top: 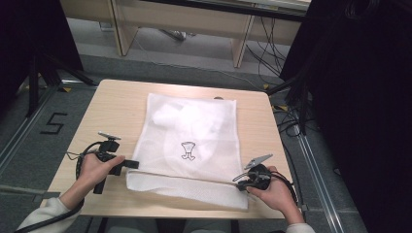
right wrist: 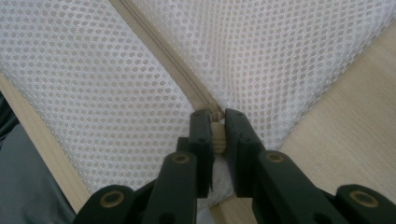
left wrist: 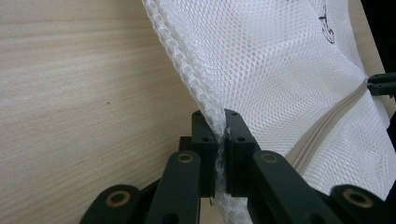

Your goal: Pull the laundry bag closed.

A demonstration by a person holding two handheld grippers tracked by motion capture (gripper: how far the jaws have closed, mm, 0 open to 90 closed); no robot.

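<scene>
The white mesh laundry bag (top: 192, 145) lies flat at the centre of the wooden table (top: 109, 107), the left gripper (top: 130, 165) clamped on its left seam and the right gripper (top: 239, 183) pinching the zipper pull (right wrist: 217, 135) at its near-right edge, with bare tabletop flanking both sides.

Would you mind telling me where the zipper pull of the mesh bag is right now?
In the right gripper view, the zipper pull is clamped in the right claw, at the near right end of the white mesh bag on the table.
</scene>
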